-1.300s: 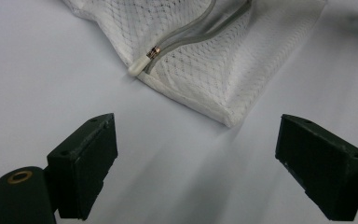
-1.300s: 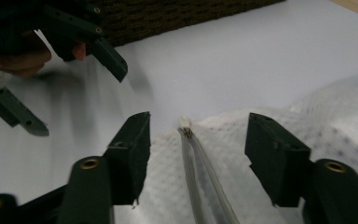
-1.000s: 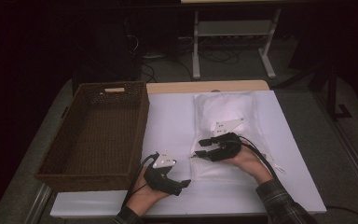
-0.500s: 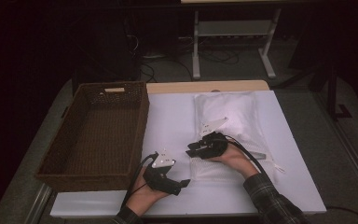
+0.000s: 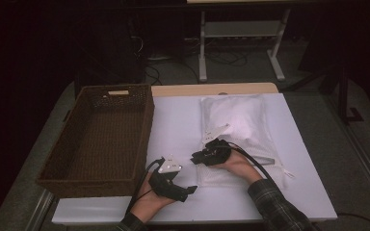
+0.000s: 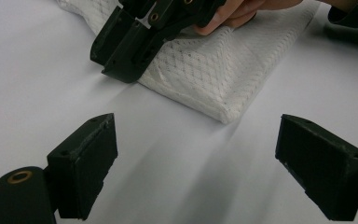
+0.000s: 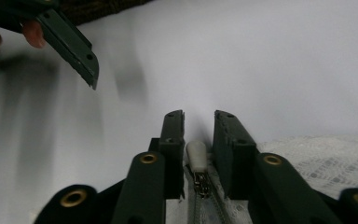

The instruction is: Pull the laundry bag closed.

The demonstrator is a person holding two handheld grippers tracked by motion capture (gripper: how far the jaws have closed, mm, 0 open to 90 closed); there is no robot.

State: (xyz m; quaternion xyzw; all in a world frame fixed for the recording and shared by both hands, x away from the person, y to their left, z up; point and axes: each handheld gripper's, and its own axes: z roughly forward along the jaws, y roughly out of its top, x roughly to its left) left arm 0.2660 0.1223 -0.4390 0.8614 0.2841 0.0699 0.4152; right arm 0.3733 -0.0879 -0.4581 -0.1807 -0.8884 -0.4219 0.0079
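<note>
A white mesh bag [image 5: 236, 120] lies flat on the white table [image 5: 173, 120], with its zipper along the near edge. My right gripper [image 5: 196, 158] rests low on the bag's near left corner [image 6: 205, 70]. Its jaws [image 7: 199, 116] have just been closing and now stand narrowly on either side of the pale zipper pull [image 7: 197, 156], with a thin gap still showing beside it. My left gripper [image 5: 189, 192] sits on the table just left of the bag, open wide [image 6: 196, 158], with nothing between its fingers.
A deep brown wicker basket [image 5: 91, 185] stands at the table's left, close to my left hand. The table's front edge runs just below both hands. A metal stand [image 5: 241, 29] and cables lie on the floor beyond the far edge.
My right gripper has moved left and down onto the bag's near left corner, and its jaws have narrowed around the zipper pull. The left gripper has stayed where it was.
</note>
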